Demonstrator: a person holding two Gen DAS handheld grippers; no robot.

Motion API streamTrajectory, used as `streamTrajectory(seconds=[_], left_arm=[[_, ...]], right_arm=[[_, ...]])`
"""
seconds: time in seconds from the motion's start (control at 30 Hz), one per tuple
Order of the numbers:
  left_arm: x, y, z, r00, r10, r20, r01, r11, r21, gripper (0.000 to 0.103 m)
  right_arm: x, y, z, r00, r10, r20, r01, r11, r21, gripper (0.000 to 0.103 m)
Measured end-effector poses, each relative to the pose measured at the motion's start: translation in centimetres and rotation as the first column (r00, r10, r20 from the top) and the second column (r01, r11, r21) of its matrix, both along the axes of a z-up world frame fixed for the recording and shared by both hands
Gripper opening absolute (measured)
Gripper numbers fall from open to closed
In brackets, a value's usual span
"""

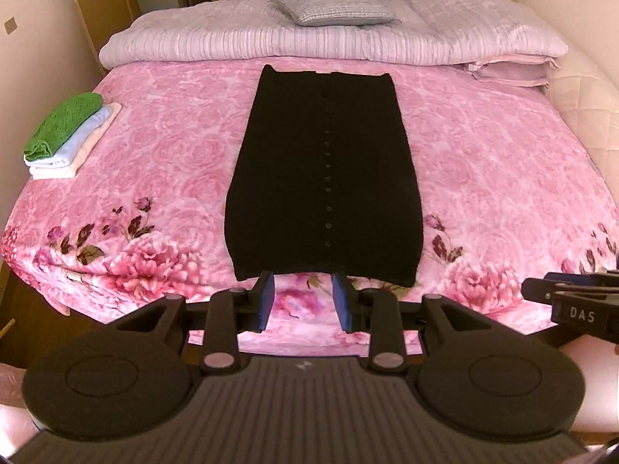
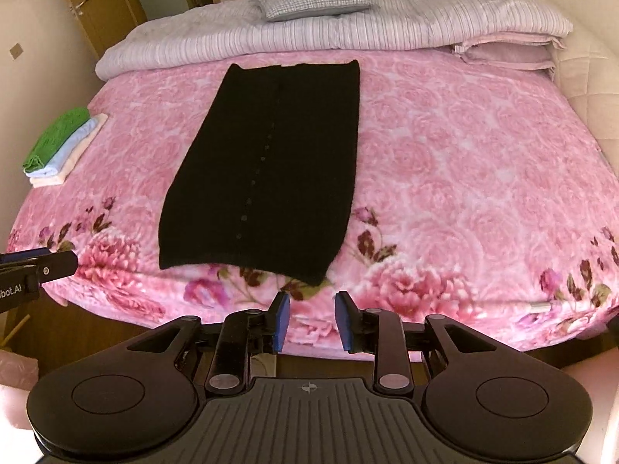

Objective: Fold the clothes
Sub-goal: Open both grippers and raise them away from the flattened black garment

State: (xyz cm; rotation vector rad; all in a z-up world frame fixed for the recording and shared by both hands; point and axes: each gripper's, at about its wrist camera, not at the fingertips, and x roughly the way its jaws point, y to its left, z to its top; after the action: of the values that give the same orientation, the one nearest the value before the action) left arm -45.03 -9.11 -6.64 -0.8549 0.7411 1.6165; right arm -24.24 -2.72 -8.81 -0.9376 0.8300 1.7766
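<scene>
Both jaws part-open, empty, hovering off the near hem.

Left gripper (image 1: pixel 303 297) and right gripper (image 2: pixel 312 319) clear of the black garment (image 1: pixel 321 170), flat mid-bed (sleeves probably tucked under); next, pinching near corners, folding toward pillow.

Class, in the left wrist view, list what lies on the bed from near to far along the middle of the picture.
Pink floral blanket → long black buttoned knit garment → rolled lilac striped quilt → small grey checked pillow.
</scene>
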Motion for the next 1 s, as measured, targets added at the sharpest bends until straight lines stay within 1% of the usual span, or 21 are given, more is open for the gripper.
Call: streamTrajectory(seconds=[0.33,0.63,0.83,1.0], left_arm=[[0.7,-2.4,0.1,1.000,-0.008,-0.020,0.008,1.000,-0.002,0.029],[0.3,-3.8,0.1,1.000,0.001,-0.019,0.000,1.000,0.015,0.032],[0.0,-3.8,-0.2,1.000,0.001,-0.019,-0.001,1.000,0.010,0.032],[-0.3,-3.2,-0.5,1.000,-0.007,-0.021,0.007,1.000,0.007,0.032]], right_arm=[[0.2,-2.0,-0.3,1.000,0.005,-0.025,-0.005,1.000,-0.026,0.032],[-0.1,-3.0,0.4,1.000,0.005,-0.029,-0.005,1.000,-0.001,0.034],[0.0,-3.1,0.7,0.999,-0.008,-0.031,0.008,1.000,0.008,0.035],[0.3,-2.3,0.5,0.999,-0.021,-0.036,0.021,1.000,-0.001,0.035]])
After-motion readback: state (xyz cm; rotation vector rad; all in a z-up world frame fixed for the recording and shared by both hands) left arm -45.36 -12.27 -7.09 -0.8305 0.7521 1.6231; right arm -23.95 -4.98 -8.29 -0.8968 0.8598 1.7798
